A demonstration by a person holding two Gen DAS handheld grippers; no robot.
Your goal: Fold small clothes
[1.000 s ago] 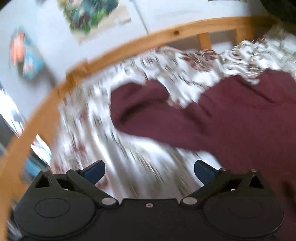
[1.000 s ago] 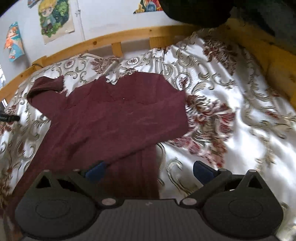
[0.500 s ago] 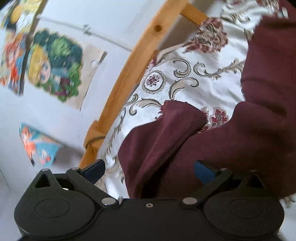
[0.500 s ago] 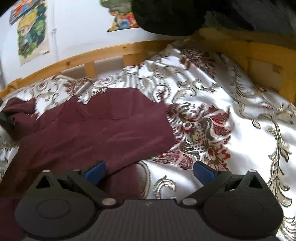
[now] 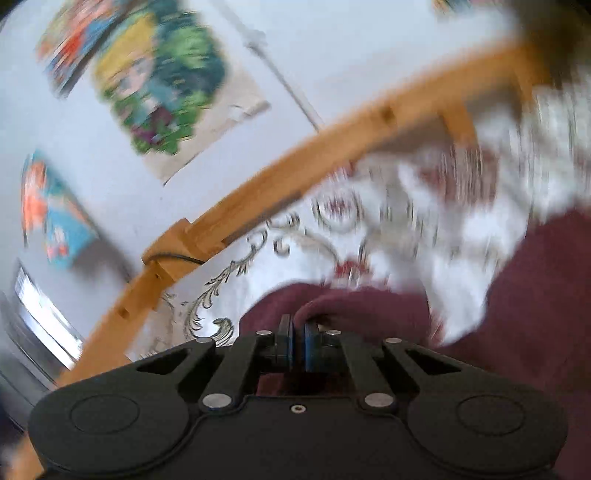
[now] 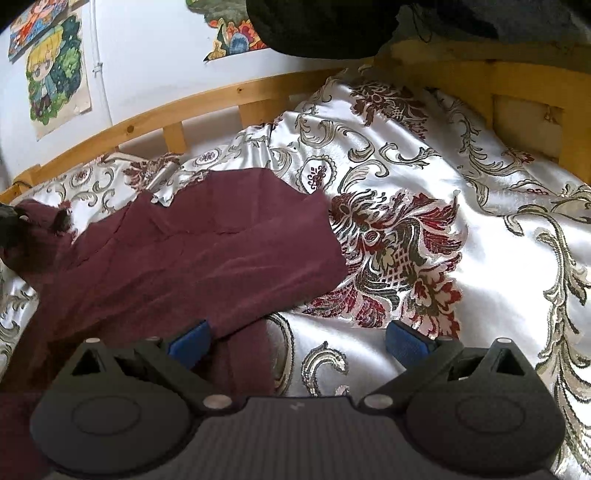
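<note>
A maroon garment (image 6: 207,254) lies spread on a bed with a white, floral satin cover (image 6: 424,192). In the left wrist view, which is motion-blurred, my left gripper (image 5: 297,334) is shut on the end of the garment's sleeve (image 5: 343,306), with the cloth bunched between the blue pads. The left gripper also shows at the far left edge of the right wrist view (image 6: 9,225), holding that sleeve end. My right gripper (image 6: 295,341) is open and empty, low over the garment's near edge; its left finger sits over the cloth, its right finger over the cover.
A wooden bed rail (image 6: 221,99) curves along the far side, with a wooden headboard (image 6: 517,92) at the right. Posters (image 6: 55,74) hang on the white wall behind. A dark cloth mass (image 6: 332,26) hangs at the top of the right wrist view.
My left gripper has closed on the sleeve end, after being open half a second ago. The left wrist view has swung and blurred. The right gripper has moved lower, still open.
</note>
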